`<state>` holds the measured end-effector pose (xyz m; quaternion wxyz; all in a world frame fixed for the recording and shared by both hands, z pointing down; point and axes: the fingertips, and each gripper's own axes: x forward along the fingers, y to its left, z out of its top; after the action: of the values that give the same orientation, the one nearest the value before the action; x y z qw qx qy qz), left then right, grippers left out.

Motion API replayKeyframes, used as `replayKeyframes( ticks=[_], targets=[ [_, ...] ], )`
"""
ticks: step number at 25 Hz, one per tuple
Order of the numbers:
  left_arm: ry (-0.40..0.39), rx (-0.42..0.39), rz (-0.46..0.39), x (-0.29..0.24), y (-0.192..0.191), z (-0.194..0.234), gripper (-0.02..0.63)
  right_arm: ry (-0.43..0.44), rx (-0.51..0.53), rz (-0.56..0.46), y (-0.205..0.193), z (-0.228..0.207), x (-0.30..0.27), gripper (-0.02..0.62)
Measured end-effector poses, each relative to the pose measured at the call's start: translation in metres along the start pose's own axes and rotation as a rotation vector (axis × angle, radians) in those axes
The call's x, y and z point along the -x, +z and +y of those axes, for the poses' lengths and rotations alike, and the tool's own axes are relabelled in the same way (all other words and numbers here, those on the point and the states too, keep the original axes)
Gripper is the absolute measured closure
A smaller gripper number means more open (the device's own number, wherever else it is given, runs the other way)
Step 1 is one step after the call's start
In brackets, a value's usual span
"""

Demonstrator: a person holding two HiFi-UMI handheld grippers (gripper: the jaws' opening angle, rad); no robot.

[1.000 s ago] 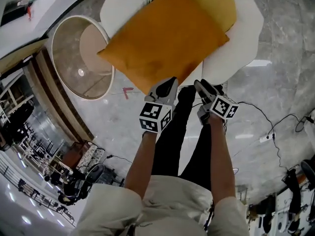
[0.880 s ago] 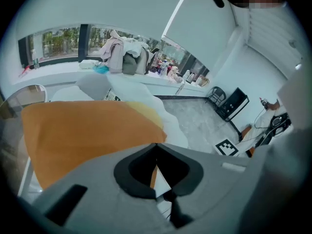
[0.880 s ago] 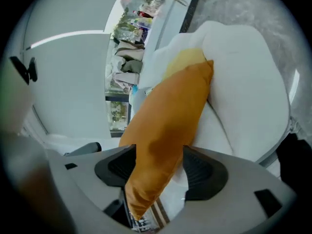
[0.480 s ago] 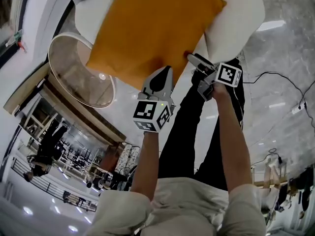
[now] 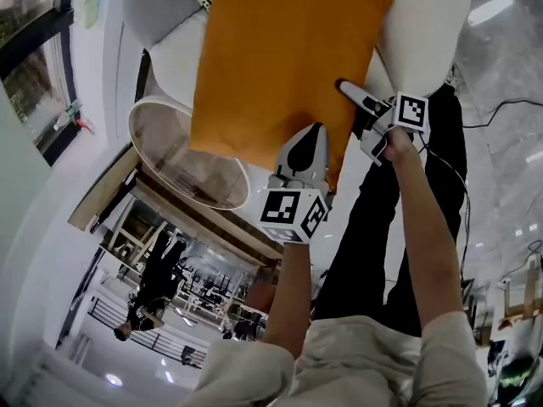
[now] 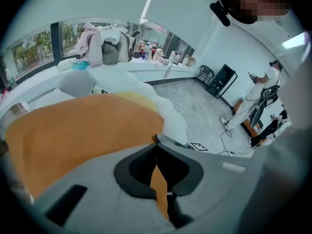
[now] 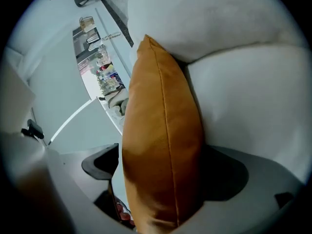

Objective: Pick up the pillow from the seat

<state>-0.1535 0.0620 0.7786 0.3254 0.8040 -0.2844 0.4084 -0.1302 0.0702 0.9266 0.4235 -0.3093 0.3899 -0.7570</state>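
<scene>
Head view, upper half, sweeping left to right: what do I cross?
Round side table → orange pillow → white seat cushion on the pillow's right → grey floor.

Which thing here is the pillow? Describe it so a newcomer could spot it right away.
Find the white upholstered seat at the top of the head view, beside a round glass-topped table. Against it is the orange pillow, flat, with a seamed edge. It is the only orange thing there; everything around it is white, grey or clear.
</scene>
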Motion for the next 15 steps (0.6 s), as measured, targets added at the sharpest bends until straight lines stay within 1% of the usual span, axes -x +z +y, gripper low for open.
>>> replayKeyframes(
  ticks=[2, 6, 7, 8, 11, 13, 15],
  targets=[
    [0.013, -0.017, 0.006, 0.0, -0.002, 0.005, 0.597, 0.039, -0.031, 0.025, 0.001, 0.003, -0.007, 0.121],
    [0.018, -0.033, 0.03, 0.001, -0.023, 0.016, 0.597, 0.095, -0.072, 0.077, -0.003, 0.003, -0.013, 0.121],
    [0.015, -0.031, 0.035, 0.001, -0.028, 0.015, 0.597, 0.087, -0.069, 0.097, -0.004, 0.003, -0.012, 0.12],
    [0.01, -0.027, 0.038, 0.001, -0.031, 0.013, 0.597, 0.061, -0.06, 0.121, -0.004, 0.001, -0.012, 0.121],
    [0.002, -0.023, 0.039, 0.002, -0.028, 0.018, 0.597, -0.037, -0.058, 0.187, -0.004, -0.006, -0.025, 0.121],
    [0.004, -0.019, 0.033, 0.002, -0.024, 0.022, 0.597, -0.062, -0.058, 0.221, -0.004, -0.004, -0.034, 0.121],
    [0.001, -0.016, 0.029, 0.001, -0.023, 0.023, 0.597, -0.08, -0.046, 0.229, -0.003, -0.005, -0.035, 0.123]
  ],
)
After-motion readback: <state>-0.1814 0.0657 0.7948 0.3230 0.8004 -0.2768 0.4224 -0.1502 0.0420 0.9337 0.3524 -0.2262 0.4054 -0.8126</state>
